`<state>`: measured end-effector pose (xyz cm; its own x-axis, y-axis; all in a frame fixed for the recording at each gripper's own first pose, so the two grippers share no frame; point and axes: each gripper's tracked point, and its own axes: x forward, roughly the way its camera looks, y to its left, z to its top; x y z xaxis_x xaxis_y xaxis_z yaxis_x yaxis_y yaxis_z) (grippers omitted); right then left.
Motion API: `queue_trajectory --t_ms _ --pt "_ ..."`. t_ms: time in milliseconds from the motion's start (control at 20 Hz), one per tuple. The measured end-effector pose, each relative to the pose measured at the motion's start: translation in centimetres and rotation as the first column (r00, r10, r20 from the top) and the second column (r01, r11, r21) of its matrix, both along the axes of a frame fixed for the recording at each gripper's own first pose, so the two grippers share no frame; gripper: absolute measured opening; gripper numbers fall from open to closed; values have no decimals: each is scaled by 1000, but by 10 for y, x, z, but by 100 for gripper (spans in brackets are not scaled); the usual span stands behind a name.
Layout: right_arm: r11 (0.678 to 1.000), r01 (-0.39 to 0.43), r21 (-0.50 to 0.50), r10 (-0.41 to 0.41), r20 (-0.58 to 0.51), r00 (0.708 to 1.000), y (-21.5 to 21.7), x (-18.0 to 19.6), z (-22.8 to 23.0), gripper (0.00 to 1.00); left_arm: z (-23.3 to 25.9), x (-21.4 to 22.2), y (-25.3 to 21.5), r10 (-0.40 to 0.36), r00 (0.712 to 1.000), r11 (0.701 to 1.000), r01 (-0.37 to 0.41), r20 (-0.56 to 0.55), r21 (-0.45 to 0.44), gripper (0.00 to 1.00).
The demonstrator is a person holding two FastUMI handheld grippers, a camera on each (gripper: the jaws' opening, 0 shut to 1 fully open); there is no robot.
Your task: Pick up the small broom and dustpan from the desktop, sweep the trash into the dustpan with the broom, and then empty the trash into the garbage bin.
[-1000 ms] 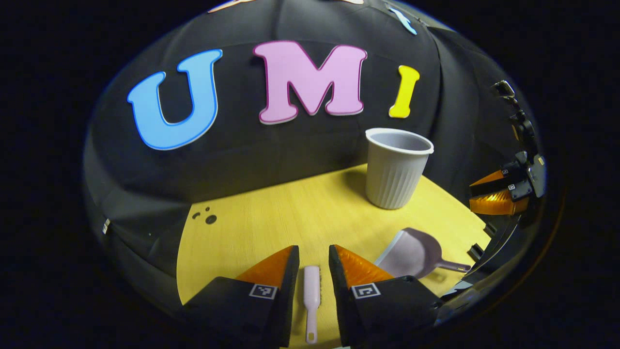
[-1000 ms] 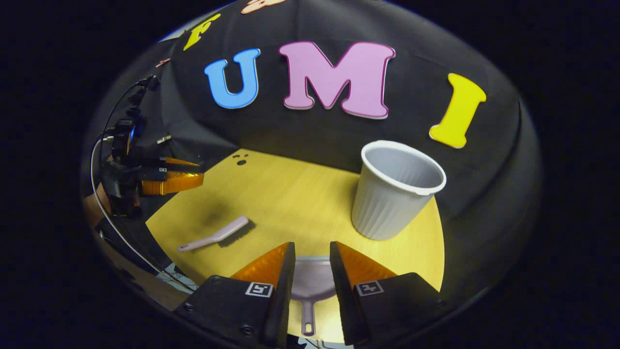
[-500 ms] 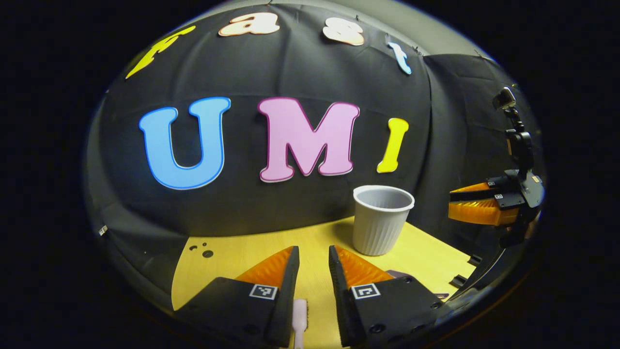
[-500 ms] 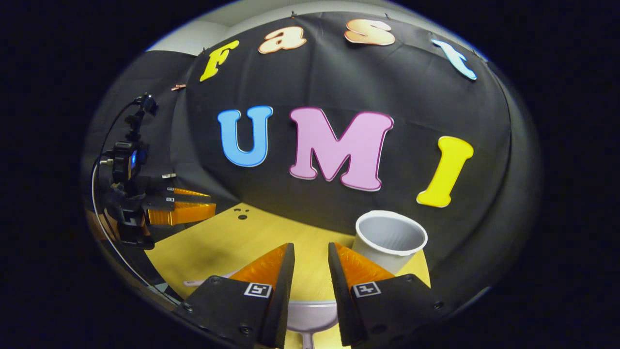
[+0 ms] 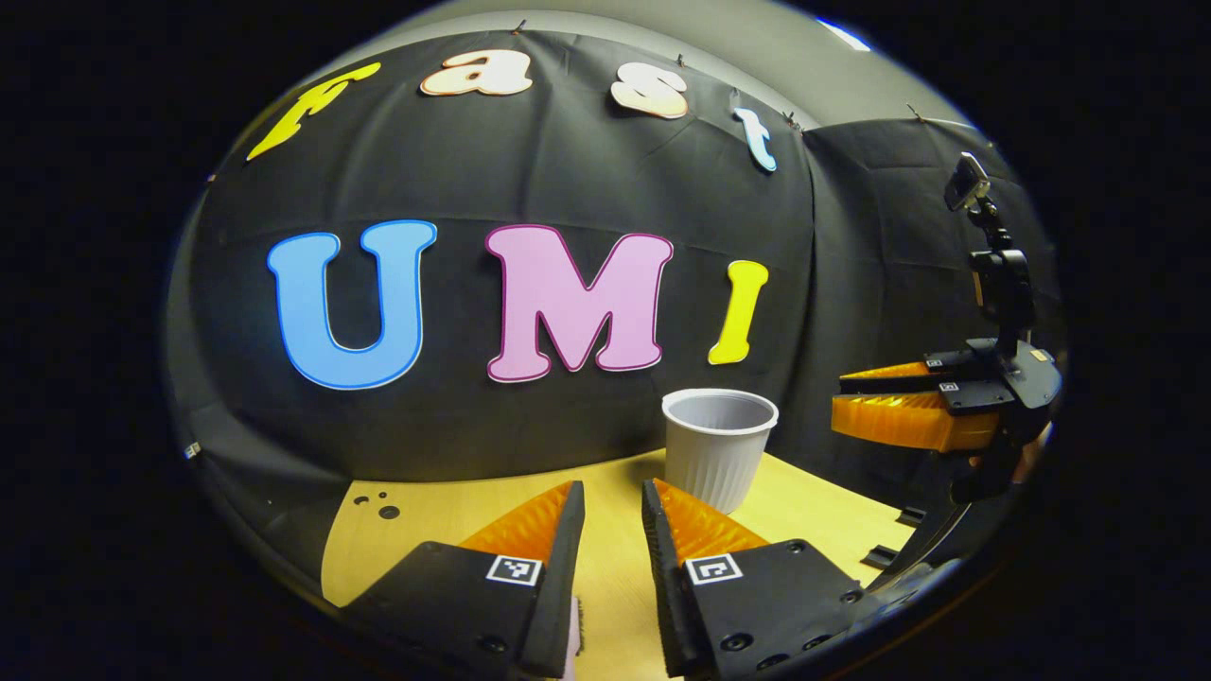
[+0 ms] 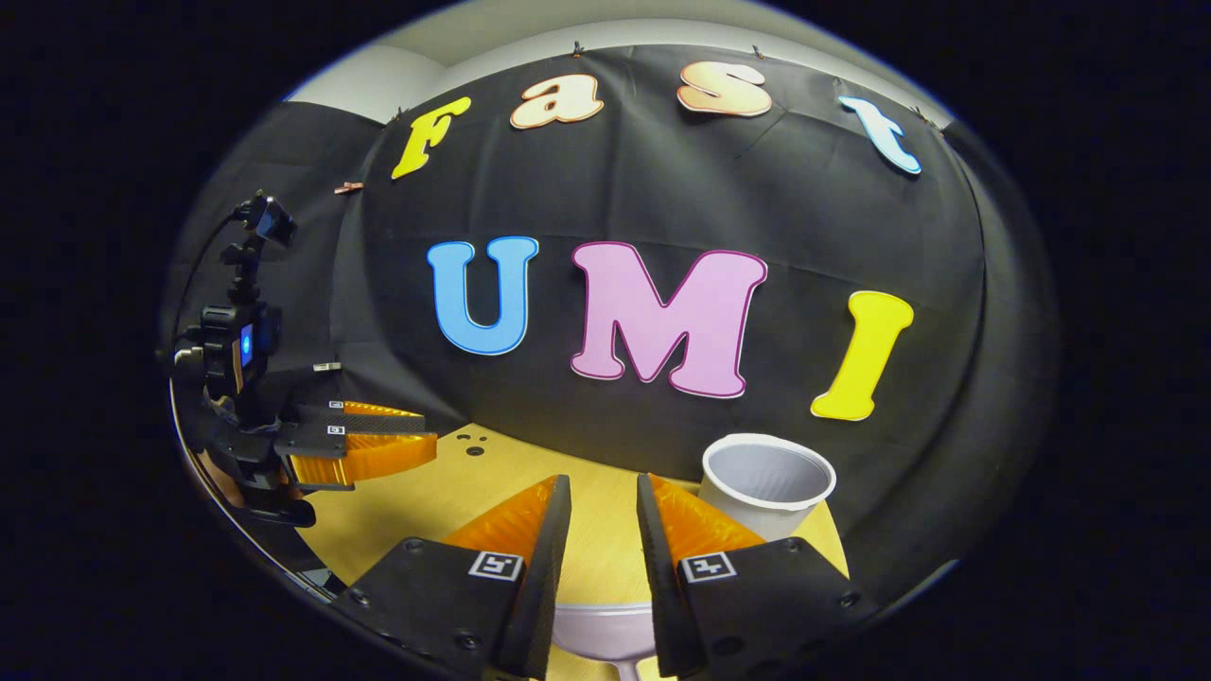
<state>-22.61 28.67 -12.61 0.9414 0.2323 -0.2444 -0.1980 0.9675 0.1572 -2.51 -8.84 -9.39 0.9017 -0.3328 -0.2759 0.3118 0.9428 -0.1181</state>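
Both my grippers dropped lower since a second ago: left gripper spread astride broom, right gripper spread over dustpan (neither pinched yet); grasps next.

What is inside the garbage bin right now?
The garbage bin shows only bare inner wall near its rim in the right gripper view; its bottom is hidden by the rim, so any trash there cannot be seen.

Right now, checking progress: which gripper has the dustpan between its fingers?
The right gripper: the pale dustpan shows between its fingers. The left gripper has the broom.
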Motion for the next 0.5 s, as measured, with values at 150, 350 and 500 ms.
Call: queue_trajectory --t_ms 150,350,500 --pt "1000 -31 -3 31 -3 1000 -1 2 -9 46 -2 2 2 37 999 999 -37 -22 -10 41" --pt "995 -96 13 96 -22 995 -7 6 -26 46 -18 8 0 89 994 996 -90 -60 -28 41" --pt "990 -142 15 142 -17 990 -14 9 -36 46 -26 14 -3 148 985 986 -154 -93 -59 42"
